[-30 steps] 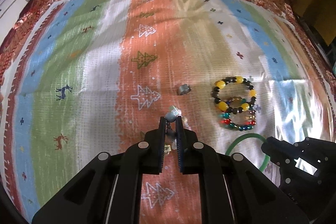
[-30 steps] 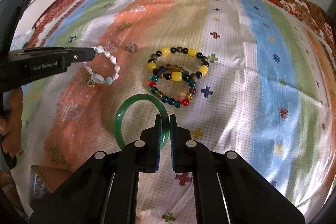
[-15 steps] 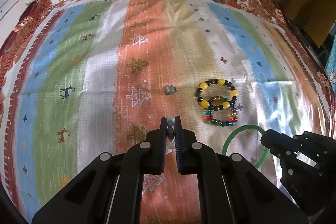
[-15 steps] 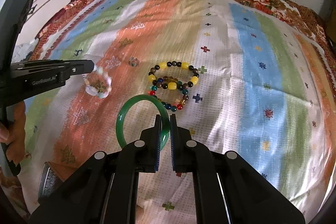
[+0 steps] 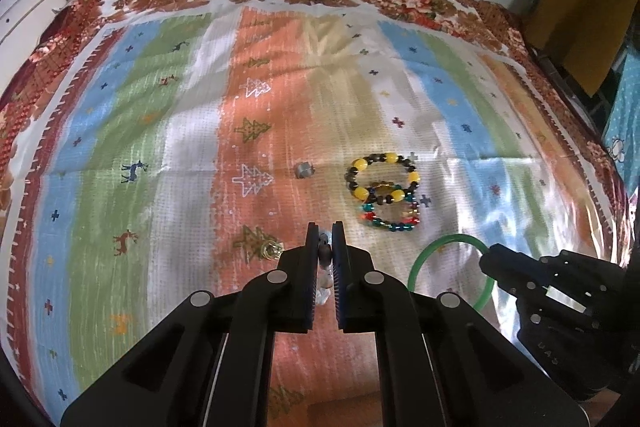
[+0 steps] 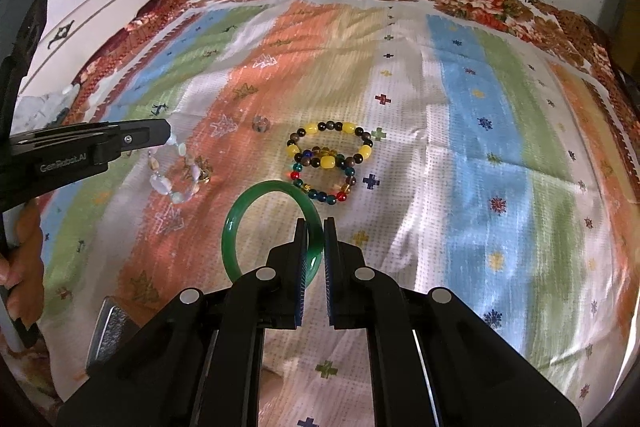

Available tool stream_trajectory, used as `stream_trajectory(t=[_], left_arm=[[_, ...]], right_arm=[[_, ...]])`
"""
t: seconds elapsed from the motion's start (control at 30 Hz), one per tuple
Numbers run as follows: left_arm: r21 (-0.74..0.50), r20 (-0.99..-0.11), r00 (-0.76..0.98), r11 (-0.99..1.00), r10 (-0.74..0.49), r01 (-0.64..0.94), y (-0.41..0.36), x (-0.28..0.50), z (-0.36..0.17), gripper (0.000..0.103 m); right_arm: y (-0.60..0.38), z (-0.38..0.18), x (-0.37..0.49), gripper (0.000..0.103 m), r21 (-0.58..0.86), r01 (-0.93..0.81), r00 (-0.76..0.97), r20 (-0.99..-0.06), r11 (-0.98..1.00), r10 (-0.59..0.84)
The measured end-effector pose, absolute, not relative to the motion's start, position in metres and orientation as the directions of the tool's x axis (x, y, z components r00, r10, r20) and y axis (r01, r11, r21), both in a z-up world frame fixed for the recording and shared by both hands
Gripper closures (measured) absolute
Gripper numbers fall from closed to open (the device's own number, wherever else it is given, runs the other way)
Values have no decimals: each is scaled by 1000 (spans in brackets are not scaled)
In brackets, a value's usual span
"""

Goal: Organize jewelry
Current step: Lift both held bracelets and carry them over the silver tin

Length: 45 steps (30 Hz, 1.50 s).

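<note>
Left gripper (image 5: 326, 247) fingers pinching pale bead bracelet (image 6: 176, 171) at left, right gripper (image 6: 315, 243) fingers pinching green bangle (image 6: 256, 223) at centre; two beaded bracelets (image 6: 328, 163) and ring (image 6: 261, 125) left on cloth (image 6: 480, 147), unsorted.

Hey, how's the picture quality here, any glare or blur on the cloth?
Left wrist view: strong fisheye bending, sunlit glare on the cloth right of the bead bracelets. Right wrist view: cloth evenly lit, pale bracelet slightly soft, green bangle sharp.
</note>
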State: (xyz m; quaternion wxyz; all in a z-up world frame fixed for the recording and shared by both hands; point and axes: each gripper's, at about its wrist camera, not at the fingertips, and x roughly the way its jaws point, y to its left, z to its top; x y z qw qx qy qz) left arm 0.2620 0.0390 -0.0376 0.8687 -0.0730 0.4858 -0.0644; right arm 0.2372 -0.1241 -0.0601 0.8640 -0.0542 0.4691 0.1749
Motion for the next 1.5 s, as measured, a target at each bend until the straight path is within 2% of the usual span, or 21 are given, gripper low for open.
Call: stream_trajectory(t=[0.9,1.5], left_arm=[[-234,-765,593,966,-252,108,26,181,3,97],[-246,-718,635,957,-285,152,19,121,15,97]], right_arm=[[-141,-21,180,94,119,-370,566,-757,922,325],[-136,-20,136,94,128,-414,558,-747,901,362]])
